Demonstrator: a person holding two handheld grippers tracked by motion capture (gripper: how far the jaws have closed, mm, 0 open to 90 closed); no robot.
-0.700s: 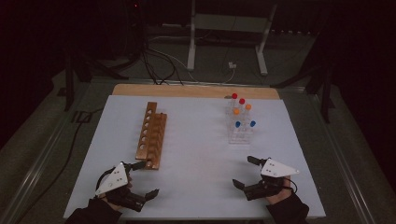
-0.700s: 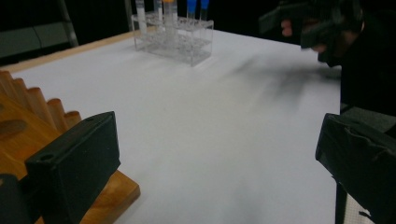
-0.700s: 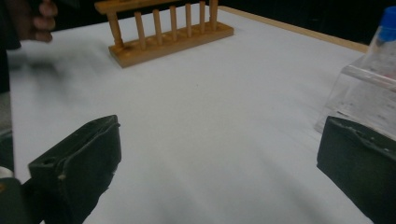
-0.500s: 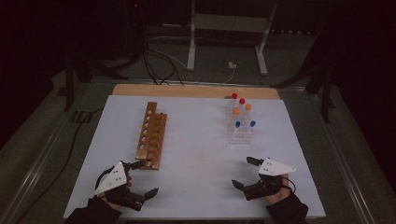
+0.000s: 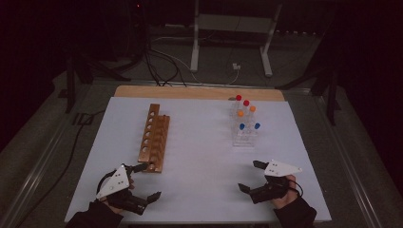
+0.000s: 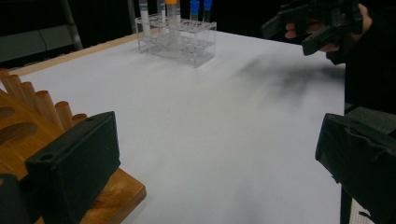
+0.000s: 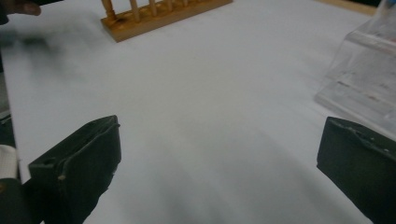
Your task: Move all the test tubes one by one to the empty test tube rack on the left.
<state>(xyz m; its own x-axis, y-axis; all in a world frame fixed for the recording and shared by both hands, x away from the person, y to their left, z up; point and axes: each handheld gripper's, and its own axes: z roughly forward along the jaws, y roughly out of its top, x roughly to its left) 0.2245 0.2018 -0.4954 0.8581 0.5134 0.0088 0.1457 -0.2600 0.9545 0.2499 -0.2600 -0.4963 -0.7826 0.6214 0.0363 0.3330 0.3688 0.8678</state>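
Right, here is how my two claws stand.

My left claw [image 5: 143, 183]: wide open, nothing between the pads, low over the white table [image 5: 199, 156] at its near left corner.
Left claw, own view [image 6: 215, 154]: one pad sits just beside the near end of the wooden rack [image 6: 112, 196]; I cannot tell whether it touches. The other pad stands over bare table.
My right claw [image 5: 252, 175]: wide open too, holding nothing, low over the near right part of the table.
Right claw, own view [image 7: 217, 163]: bare white surface between the pads, with the clear stand [image 7: 362, 79] just beyond one of them.
Wooden rack [image 5: 154, 137]: lies lengthwise, running away from my left claw toward the far side, holes on top, its near end right at that claw. From my right claw it shows well off across the table [image 7: 163, 14].
Clear stand [image 5: 245, 135]: ahead of my right claw, near but apart, well away from my left one.
Tubes [image 5: 246, 116]: upright in the clear stand, with red, orange and blue caps. From my left claw I see them far across [image 6: 173, 18].
Hands: my left hand [image 5: 116, 197] and right hand [image 5: 283, 194] grip the claws at the near edge.
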